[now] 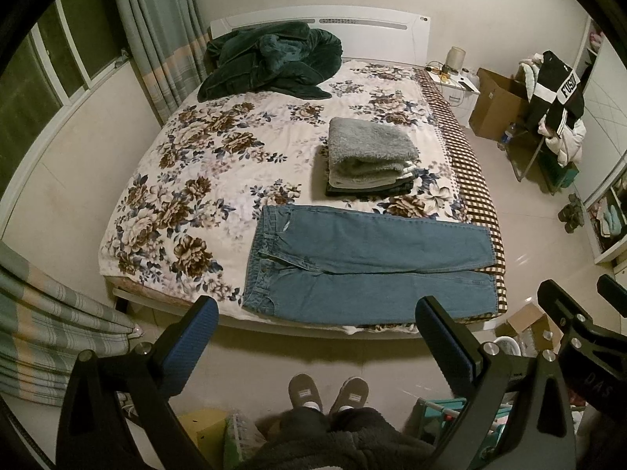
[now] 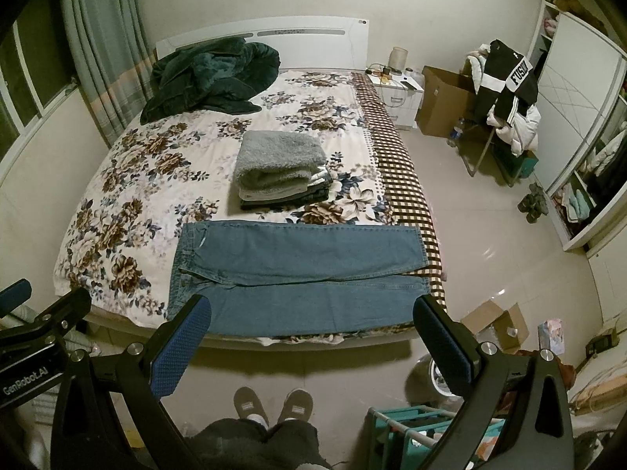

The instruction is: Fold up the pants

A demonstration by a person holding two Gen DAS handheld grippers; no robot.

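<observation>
Blue jeans (image 1: 364, 262) lie flat along the near edge of the bed, waistband at the left, both legs running right, side by side; they also show in the right wrist view (image 2: 298, 278). My left gripper (image 1: 317, 313) is open and empty, held high above the floor in front of the bed. My right gripper (image 2: 313, 313) is open and empty too, beside the left one, whose body shows at the left edge (image 2: 39, 321). Neither touches the jeans.
A stack of folded clothes with a grey fleece on top (image 1: 370, 160) sits behind the jeans. A dark green quilt (image 1: 270, 60) lies by the headboard. The floral bedspread (image 1: 188, 164) covers the bed. A nightstand (image 2: 399, 96), boxes (image 2: 443, 100) and a clothes-laden chair (image 2: 505, 105) stand at the right. My slippered feet (image 1: 327, 391) are below.
</observation>
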